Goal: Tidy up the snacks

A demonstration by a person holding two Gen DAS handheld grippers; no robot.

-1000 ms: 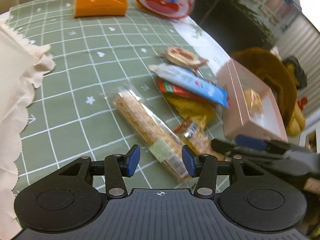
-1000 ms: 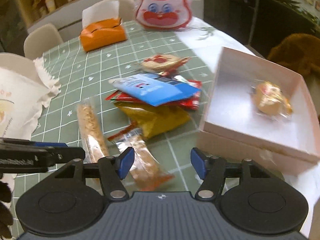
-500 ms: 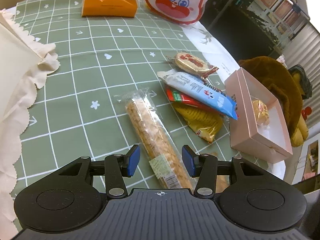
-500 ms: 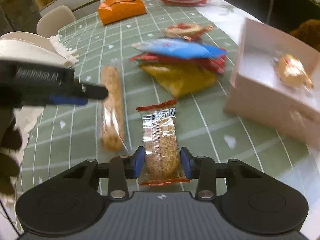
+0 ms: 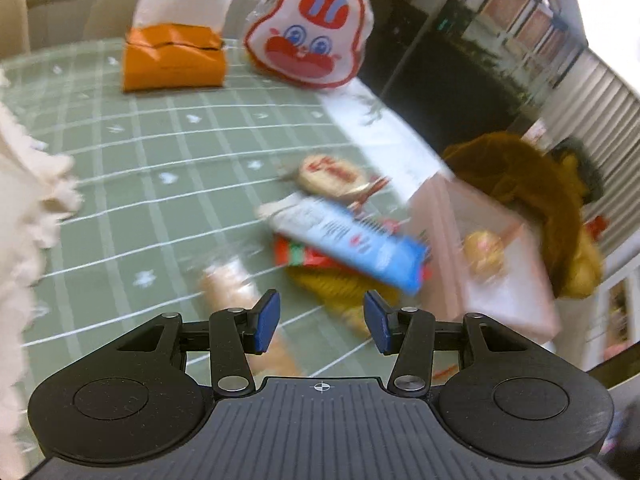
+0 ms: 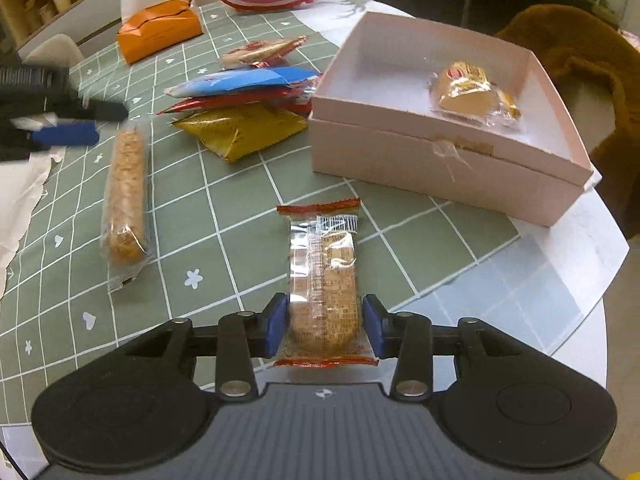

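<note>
Right gripper (image 6: 323,322): jaws have just eased apart slightly, blue pads flanking the near end of the cracker packet (image 6: 323,280), seemingly still touching it.
Cracker packet: clear crinkly film, red ends, flat on the green grid tablecloth (image 6: 240,208).
Left gripper (image 5: 320,322): jaws apart, nothing between.
Pink box (image 6: 440,160): matte card, rectangular, lidless, one wrapped snack (image 6: 472,92) inside.

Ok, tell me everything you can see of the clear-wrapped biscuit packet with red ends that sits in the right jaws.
The clear-wrapped biscuit packet with red ends is a flat, oblong plastic sachet with crimped red seals at both ends, a barcode near the far end and printed text over tan biscuits inside. It points lengthwise away from the camera. The right gripper has its blue-padded jaws against the packet's two long sides near the near end. Whether it is lifted off the green checked tablecloth is unclear.
</note>
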